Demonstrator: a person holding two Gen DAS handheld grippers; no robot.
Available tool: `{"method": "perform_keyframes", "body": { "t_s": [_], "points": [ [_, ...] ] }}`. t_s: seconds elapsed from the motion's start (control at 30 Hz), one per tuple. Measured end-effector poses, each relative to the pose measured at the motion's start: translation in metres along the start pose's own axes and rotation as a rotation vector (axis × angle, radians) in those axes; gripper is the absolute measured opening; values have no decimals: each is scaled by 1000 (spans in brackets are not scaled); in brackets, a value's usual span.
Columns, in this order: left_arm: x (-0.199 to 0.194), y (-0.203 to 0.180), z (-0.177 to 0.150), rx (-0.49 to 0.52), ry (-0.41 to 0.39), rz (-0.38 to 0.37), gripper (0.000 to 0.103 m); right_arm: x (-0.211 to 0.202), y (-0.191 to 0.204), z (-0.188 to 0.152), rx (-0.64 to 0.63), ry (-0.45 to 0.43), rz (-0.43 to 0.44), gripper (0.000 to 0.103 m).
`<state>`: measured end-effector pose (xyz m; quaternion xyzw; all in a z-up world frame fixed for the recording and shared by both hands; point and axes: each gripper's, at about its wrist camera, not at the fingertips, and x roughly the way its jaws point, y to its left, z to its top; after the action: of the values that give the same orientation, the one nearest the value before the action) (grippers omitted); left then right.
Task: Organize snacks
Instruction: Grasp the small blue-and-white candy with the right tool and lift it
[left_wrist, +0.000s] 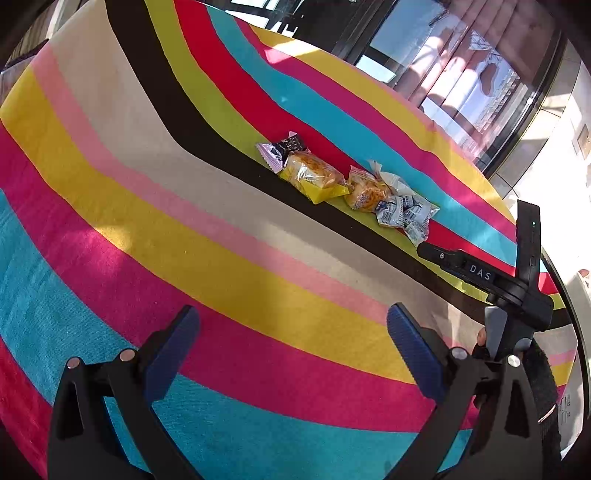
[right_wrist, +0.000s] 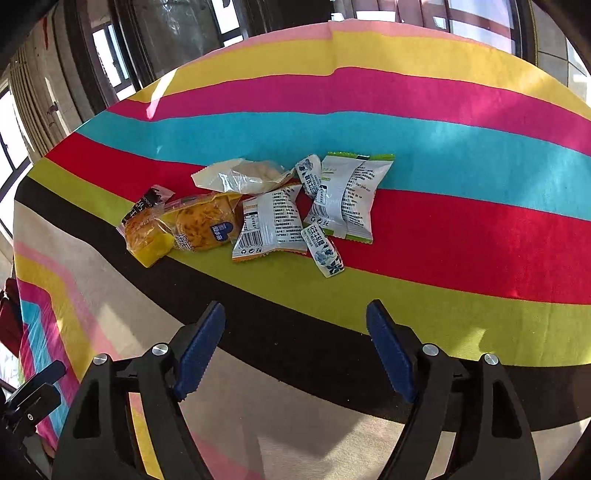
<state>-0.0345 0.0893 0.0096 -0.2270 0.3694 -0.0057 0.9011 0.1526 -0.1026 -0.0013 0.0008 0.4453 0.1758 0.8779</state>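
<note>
Up close, the left gripper (left_wrist: 291, 347) has its blue pads spread wide with nothing between them, over the striped tablecloth (left_wrist: 207, 236). The right gripper (right_wrist: 295, 347) is parted too and empty. Only the left view shows the right tool's "DAS" label (left_wrist: 480, 272). Mid-cloth sits the snack pile (right_wrist: 258, 214); the right view alone shows barcoded white packets (right_wrist: 267, 227).
</note>
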Motion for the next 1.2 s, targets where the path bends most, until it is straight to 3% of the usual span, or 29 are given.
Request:
{"method": "perform_keyframes", "body": {
  "t_s": [0.17, 0.2, 0.23, 0.27, 0.5, 0.63, 0.77, 0.87, 0.93, 1.03, 1.17, 1.2],
  "points": [
    [0, 0, 0, 1, 1, 1, 101, 22, 0, 19, -3, 21, -5, 59],
    [0, 0, 0, 1, 1, 1, 101, 25, -1, 20, -5, 33, 0, 43],
    [0, 0, 0, 1, 1, 1, 101, 24, -2, 18, -4, 36, -27, 19],
    [0, 0, 0, 0, 0, 0, 101, 21, -1, 16, -8, 39, -35, 17],
    [2, -1, 0, 2, 1, 1, 101, -55, 4, -49, 18, -50, 200, 16],
    [2, -1, 0, 2, 1, 1, 101, -86, 2, -88, 21, -54, 230, 7],
    [2, -2, 0, 3, 1, 5, 101, -94, -1, -102, 19, -40, 224, 8],
    [3, -2, 0, 4, 3, 9, 101, -92, 7, -97, -12, -50, 210, 31],
    [3, -2, 0, 4, 2, 8, 101, -90, 12, -98, -25, -38, 210, 70],
    [3, -2, 0, 3, 1, 7, 101, -88, 27, -100, -115, -21, 226, 72],
    [3, -2, 0, 2, 1, 7, 101, -74, 49, -100, -219, 48, 165, 71],
    [3, -2, 0, 2, 1, 6, 101, -69, 54, -100, -242, 64, 143, 66]
  ]
}}
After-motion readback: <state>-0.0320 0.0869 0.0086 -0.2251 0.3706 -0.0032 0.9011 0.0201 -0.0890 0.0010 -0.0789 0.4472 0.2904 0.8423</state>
